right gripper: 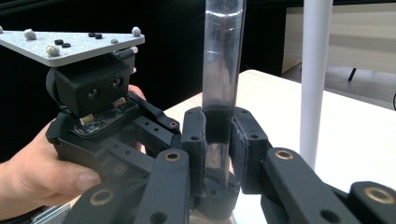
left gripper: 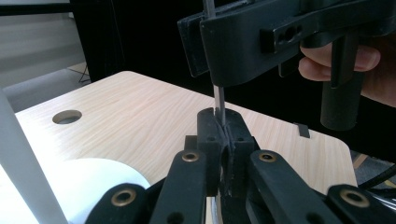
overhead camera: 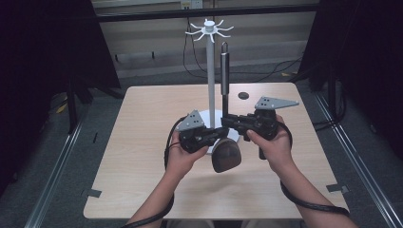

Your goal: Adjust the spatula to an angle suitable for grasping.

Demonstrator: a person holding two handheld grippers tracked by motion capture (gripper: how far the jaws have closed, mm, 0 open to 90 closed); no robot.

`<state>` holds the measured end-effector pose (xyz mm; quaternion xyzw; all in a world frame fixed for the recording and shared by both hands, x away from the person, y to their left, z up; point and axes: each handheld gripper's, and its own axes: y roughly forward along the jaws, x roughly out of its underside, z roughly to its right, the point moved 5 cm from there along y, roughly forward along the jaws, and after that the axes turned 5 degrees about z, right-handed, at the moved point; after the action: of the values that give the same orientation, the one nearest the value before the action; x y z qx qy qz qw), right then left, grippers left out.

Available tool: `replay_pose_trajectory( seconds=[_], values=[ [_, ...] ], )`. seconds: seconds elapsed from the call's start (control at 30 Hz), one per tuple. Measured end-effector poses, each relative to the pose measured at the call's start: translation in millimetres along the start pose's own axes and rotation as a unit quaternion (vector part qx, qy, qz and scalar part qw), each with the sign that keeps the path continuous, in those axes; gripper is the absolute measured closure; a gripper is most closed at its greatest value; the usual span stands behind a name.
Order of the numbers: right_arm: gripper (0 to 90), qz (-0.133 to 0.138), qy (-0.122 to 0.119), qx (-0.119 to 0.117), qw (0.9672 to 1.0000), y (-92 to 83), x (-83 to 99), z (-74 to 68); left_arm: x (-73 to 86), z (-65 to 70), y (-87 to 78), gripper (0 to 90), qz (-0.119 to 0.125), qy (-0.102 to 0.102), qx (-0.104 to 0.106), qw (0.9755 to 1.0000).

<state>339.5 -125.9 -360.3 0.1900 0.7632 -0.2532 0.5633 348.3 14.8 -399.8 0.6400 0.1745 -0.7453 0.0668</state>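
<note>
Long dark spatula with a grey metal handle and brown blade [overhead camera: 225, 90] upright, just in front of the tall white hook-topped stand [overhead camera: 209, 71]. Left gripper [left gripper: 223, 140] clamped on its thin shank. Right gripper [right gripper: 218, 140] clamped on its thick handle, above the left.

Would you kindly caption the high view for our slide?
Both hand-held grippers hold a spatula upright beside the white hanging stand.

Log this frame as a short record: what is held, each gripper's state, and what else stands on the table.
held item: ladle, upright, bowl down
left gripper: shut on the ladle's thin lower shaft
right gripper: shut on the ladle's thick handle, higher up
stand: white hook stand just behind, hooks bare
surface: wooden table with a round hole near the far edge
</note>
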Motion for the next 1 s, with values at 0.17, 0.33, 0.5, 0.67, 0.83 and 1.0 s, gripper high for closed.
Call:
replay_pose_trajectory(
  seconds=[0.17, 0.33, 0.5, 0.67, 0.83, 1.0],
  values=[
    [76.8, -0.003, -0.006, -0.001, 1.0, 3.8, -2.6, -2.1, -0.7, -2.2, -3.0, 87.5, 0.004, 0.002, -0.006, 1.0],
    [76.8, -0.009, -0.011, 0.001, 0.9999, 10.5, -3.9, -3.2, -0.2, -6.4, -6.7, 87.5, 0.005, 0.0, -0.012, 0.9999],
    [76.8, -0.009, -0.014, 0.004, 0.9999, 16.1, -5.9, -3.4, -1.0, -11.0, -7.8, 87.6, 0.007, -0.003, -0.018, 0.9998],
    [76.7, -0.01, -0.012, 0.01, 0.9998, 20.8, -5.1, -0.2, 0.7, -16.0, -7.3, 87.3, 0.002, -0.006, -0.02, 0.9998],
    [76.7, -0.009, -0.009, 0.016, 0.9998, 24.1, -3.9, 3.2, 1.8, -20.2, -5.1, 87.3, 0.001, -0.011, -0.019, 0.9998],
    [76.6, -0.01, -0.011, 0.022, 0.9996, 25.7, -3.2, 5.6, 2.7, -24.0, -2.5, 86.8, 0.001, -0.013, -0.024, 0.9996]
  ],
)
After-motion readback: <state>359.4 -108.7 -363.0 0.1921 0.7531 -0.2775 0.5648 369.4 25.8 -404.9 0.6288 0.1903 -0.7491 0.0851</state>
